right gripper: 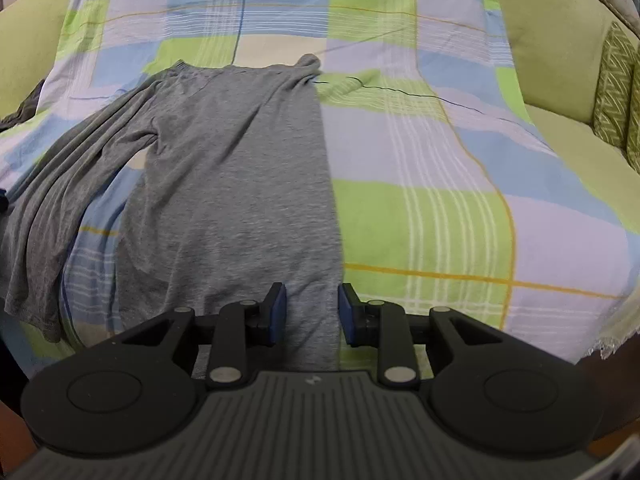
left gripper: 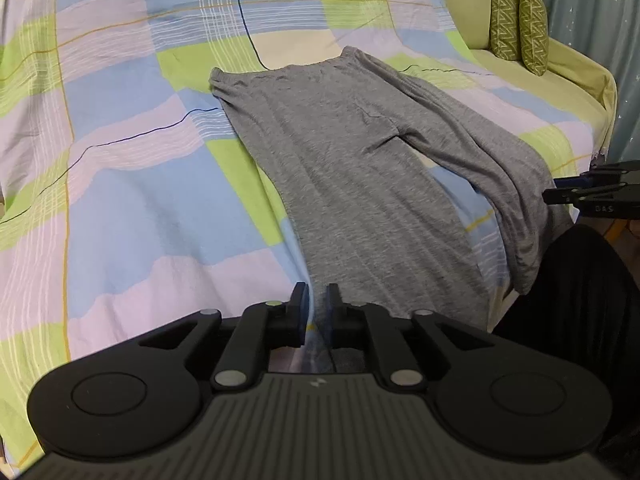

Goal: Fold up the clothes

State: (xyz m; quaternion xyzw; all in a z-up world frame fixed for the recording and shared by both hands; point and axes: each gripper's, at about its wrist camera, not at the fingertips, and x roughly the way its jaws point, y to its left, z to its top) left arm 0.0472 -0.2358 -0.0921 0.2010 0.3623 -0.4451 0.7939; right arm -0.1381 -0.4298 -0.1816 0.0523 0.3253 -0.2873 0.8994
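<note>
I held a two-finger gripper in each hand above a sofa draped with a plaid sheet (left gripper: 120, 160) in blue, green and lilac. A pair of grey trousers (left gripper: 340, 168) lay spread on the sheet, filling the middle of the left wrist view, waistband toward the upper centre, one leg running down to the bottom centre and the other slanting off to the lower right, where it drooped over the sofa's front edge. My left gripper (left gripper: 316, 312) sat at the bottom centre of its view, its jaws nearly closed, pinching the blurred hem of the nearer leg. My right gripper (right gripper: 312, 312) sat at the bottom centre of its own view, its jaws parted, the edge of the other leg lying between the blue pads (right gripper: 278, 312) without being squeezed. Two green patterned cushions (left gripper: 520, 26) stood upright in the upper right of the left wrist view.
</note>
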